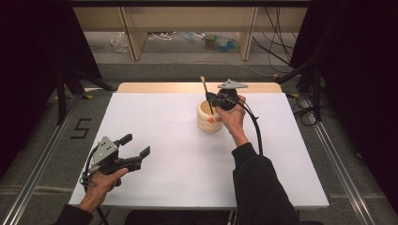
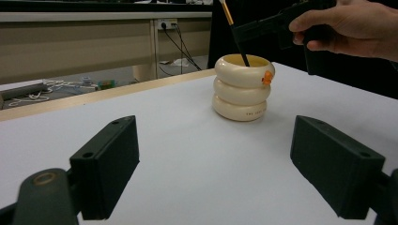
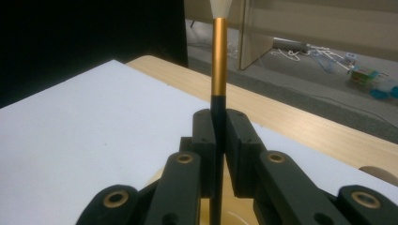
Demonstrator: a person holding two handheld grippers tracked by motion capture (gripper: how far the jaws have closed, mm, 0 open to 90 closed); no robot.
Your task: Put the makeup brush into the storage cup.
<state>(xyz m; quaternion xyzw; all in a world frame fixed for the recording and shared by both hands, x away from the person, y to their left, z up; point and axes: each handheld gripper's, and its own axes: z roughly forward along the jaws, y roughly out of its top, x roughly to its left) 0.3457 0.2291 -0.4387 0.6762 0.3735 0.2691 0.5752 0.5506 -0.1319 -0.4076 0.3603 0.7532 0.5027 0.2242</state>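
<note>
Brush [image 3: 218, 70]: clamped upright in right gripper [image 1: 212, 99], handle lowered into cream ringed pot [image 2: 241, 86] for storage. Left gripper [image 1: 133, 146]: wide open, empty, parked on counter [image 1: 178, 154].

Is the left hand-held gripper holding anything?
No: in the left gripper view the left hand-held gripper has its jaws wide apart over bare white table, with the cream holder well beyond them.

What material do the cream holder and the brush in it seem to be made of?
The holder looks like glazed ceramic or glossy plastic: its three stacked cream rings are smooth and show soft highlights. The brush has a black handle, perhaps lacquered wood or plastic, a gold band with a metallic sheen, and pale bristles on top.
</note>
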